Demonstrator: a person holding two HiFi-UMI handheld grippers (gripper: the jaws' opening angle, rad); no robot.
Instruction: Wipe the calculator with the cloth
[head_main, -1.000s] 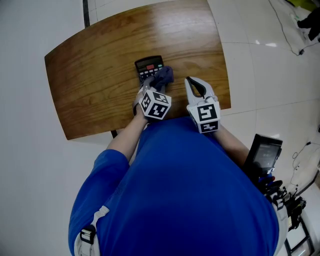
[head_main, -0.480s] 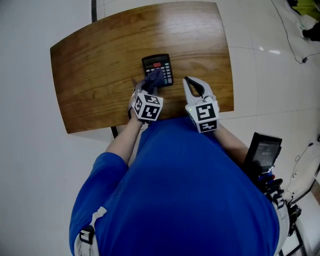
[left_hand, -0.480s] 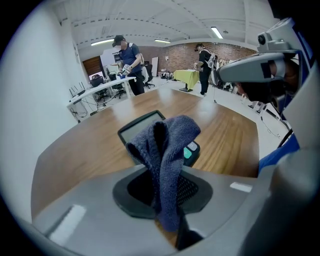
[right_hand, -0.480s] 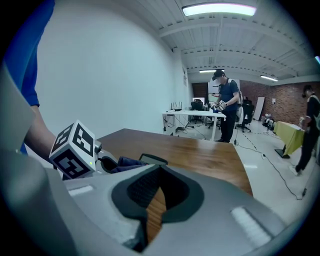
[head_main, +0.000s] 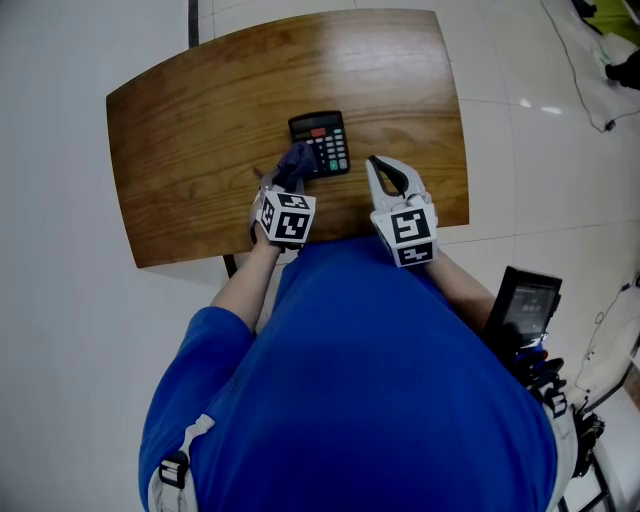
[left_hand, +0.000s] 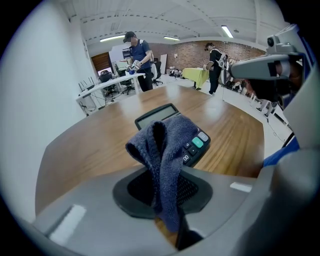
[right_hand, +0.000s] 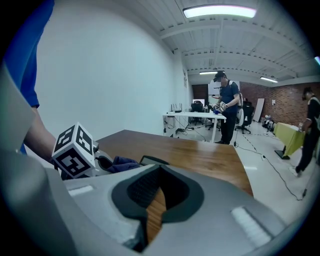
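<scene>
A black calculator (head_main: 320, 141) lies flat on the wooden table (head_main: 190, 130), its display toward the far side. My left gripper (head_main: 287, 182) is shut on a dark blue cloth (head_main: 295, 160), which hangs over the calculator's near left corner. In the left gripper view the cloth (left_hand: 167, 150) droops from the jaws and covers part of the calculator (left_hand: 172, 127), whose green key still shows. My right gripper (head_main: 385, 175) hovers just right of the calculator, shut with nothing in it; the right gripper view shows the cloth (right_hand: 122, 163) at left.
The table's near edge (head_main: 330, 238) runs just under both grippers. A dark device (head_main: 527, 305) hangs at the person's right side. White floor surrounds the table. Other people and desks (left_hand: 115, 82) stand far off in the room.
My left gripper has slid left and nearer with the cloth, uncovering more of the calculator's keys. The right gripper has stayed put. The head view has shifted slightly.
</scene>
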